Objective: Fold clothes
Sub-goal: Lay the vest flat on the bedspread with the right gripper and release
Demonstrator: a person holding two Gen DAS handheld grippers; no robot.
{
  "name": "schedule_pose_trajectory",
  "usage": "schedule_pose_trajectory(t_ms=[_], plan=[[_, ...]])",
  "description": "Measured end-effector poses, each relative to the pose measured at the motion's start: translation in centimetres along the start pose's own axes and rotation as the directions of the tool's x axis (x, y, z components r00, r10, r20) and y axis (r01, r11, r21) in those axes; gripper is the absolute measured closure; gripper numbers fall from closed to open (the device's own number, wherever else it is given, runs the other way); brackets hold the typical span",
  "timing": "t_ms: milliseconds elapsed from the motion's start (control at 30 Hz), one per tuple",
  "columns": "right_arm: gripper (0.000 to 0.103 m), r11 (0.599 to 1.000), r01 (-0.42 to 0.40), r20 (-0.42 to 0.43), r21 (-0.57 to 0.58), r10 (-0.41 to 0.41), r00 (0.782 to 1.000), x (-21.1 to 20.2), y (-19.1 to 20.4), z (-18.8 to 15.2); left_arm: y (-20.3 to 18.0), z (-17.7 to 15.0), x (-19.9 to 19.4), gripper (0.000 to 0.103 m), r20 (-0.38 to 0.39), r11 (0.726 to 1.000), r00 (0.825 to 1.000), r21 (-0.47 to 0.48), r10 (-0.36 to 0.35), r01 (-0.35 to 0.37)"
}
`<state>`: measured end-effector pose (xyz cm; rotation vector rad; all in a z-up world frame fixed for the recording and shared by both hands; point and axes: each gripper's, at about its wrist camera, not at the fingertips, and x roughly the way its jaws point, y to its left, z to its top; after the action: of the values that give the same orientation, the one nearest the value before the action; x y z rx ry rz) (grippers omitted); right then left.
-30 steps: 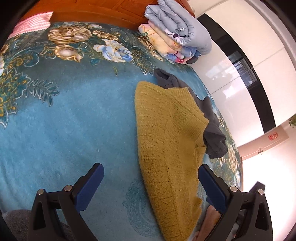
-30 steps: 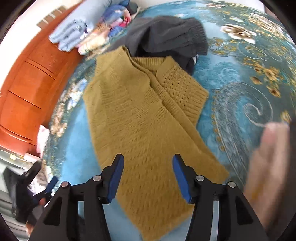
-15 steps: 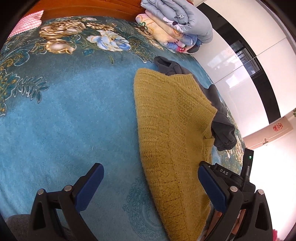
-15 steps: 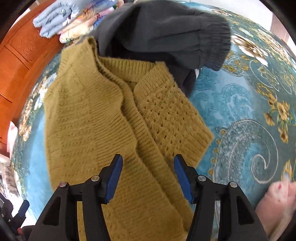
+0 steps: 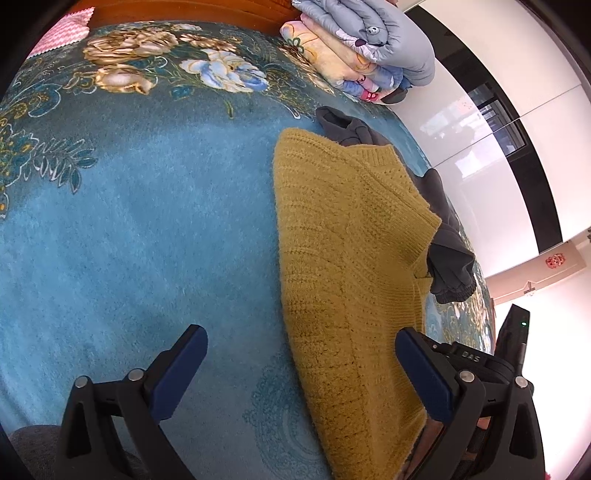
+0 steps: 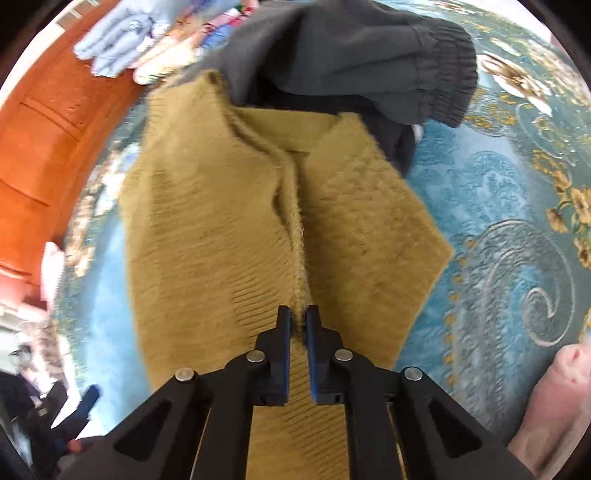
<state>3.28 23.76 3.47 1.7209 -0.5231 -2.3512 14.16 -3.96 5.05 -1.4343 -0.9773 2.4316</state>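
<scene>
A mustard knit sweater lies spread on the blue floral bedspread. A dark grey garment is bunched at its collar end and partly covers it. My right gripper points down at the middle of the sweater. Its jaws are closing and the pads pinch a raised ridge of the knit. My left gripper stands wide open just above the bed, and the sweater's near edge lies between its fingers without touching them.
Folded quilts are stacked at the head of the bed against a wooden headboard. A pink checked cloth lies at the far left corner. A person's hand shows at the lower right. White wall panels run beyond the bed's right edge.
My right gripper slid up the sweater towards the collar and its jaws went from wide apart to pinched on a ridge of knit. The left gripper stayed open and barely moved.
</scene>
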Motion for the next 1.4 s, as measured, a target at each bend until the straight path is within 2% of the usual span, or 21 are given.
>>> schedule_pose_trajectory(t_ms=[100, 233, 333, 367, 467, 600, 667, 700, 767, 933, 1033, 1167, 1233, 1267, 1300, 1400], plan=[[0.096, 0.995, -0.097, 0.013, -0.028, 0.098, 0.995, -1.8, 2.0, -0.8, 0.5, 0.2, -0.6, 0.000, 0.009, 0.999, 1.000, -0.034, -0.021, 0.021], [0.096, 0.970, -0.210, 0.011, -0.125, 0.213, 0.977, -3.4, 6.8, -2.4, 1.8, 0.6, -2.2, 0.000, 0.041, 0.993, 0.997, -0.094, -0.061, 0.064], [0.098, 0.944, -0.276, -0.010, -0.179, 0.279, 0.960, -3.3, 10.3, -4.0, 2.3, 1.2, -4.7, 0.000, 0.078, 0.992, 0.993, -0.087, -0.087, 0.094], [0.102, 0.933, -0.297, -0.025, -0.203, 0.298, 0.954, -3.2, 11.7, -4.4, 2.5, 1.5, -5.6, 0.000, 0.098, 0.993, 0.991, -0.071, -0.092, 0.099], [0.102, 0.890, -0.359, -0.079, -0.281, 0.351, 0.933, -2.6, 16.0, -5.8, 3.3, 2.7, -8.6, 0.000, 0.163, 0.996, 0.984, -0.040, -0.076, 0.083], [0.102, 0.828, -0.404, -0.151, -0.388, 0.375, 0.914, -1.8, 20.9, -7.9, 5.4, 4.0, -11.3, 0.000, 0.210, 0.991, 0.974, -0.082, -0.089, 0.109], [0.102, 0.819, -0.406, -0.155, -0.405, 0.376, 0.914, -1.8, 21.8, -8.4, 6.2, 4.2, -12.0, 0.000, 0.224, 0.990, 0.971, -0.089, -0.088, 0.111], [0.102, 0.827, -0.391, -0.144, -0.405, 0.364, 0.920, -1.8, 21.6, -8.3, 6.5, 4.3, -12.2, 0.000, 0.223, 0.991, 0.972, -0.087, -0.078, 0.099], [0.102, 0.865, -0.364, -0.116, -0.346, 0.346, 0.931, -1.6, 20.2, -7.6, 6.8, 4.4, -12.2, 0.000, 0.208, 0.995, 0.976, -0.073, -0.058, 0.075], [0.101, 0.944, -0.278, 0.013, -0.176, 0.284, 0.959, -2.2, 14.6, -5.9, 6.1, 3.9, -11.7, 0.000, 0.167, 0.996, 0.983, -0.031, -0.074, 0.080], [0.101, 0.971, -0.232, 0.089, -0.056, 0.236, 0.968, -2.7, 10.9, -5.0, 3.9, 3.9, -10.2, 0.000, 0.129, 0.997, 0.989, 0.026, -0.077, 0.074], [0.099, 0.979, -0.186, 0.113, 0.088, 0.176, 0.978, -2.4, 6.3, -4.9, -0.5, 3.7, -6.5, 0.000, 0.029, 0.986, 0.999, 0.168, -0.028, 0.023], [0.070, 0.977, -0.169, 0.109, 0.131, 0.155, 0.982, -2.0, 4.5, -5.5, -2.7, 3.5, -4.2, 0.000, -0.024, 0.970, 1.000, 0.242, 0.007, -0.001], [0.035, 0.976, -0.159, 0.108, 0.149, 0.144, 0.984, -2.0, 3.6, -5.9, -3.7, 3.4, -2.9, 0.000, -0.049, 0.962, 0.999, 0.273, 0.020, -0.006], [0.019, 0.974, -0.160, 0.115, 0.159, 0.142, 0.983, -2.1, 2.9, -6.3, -4.7, 3.2, -1.6, 0.000, -0.075, 0.953, 0.997, 0.304, 0.034, -0.010], [0.019, 0.969, -0.172, 0.146, 0.178, 0.147, 0.978, -2.7, 1.3, -7.5, -7.3, 3.3, 2.1, 0.000, -0.117, 0.925, 0.990, 0.380, 0.075, -0.025]])
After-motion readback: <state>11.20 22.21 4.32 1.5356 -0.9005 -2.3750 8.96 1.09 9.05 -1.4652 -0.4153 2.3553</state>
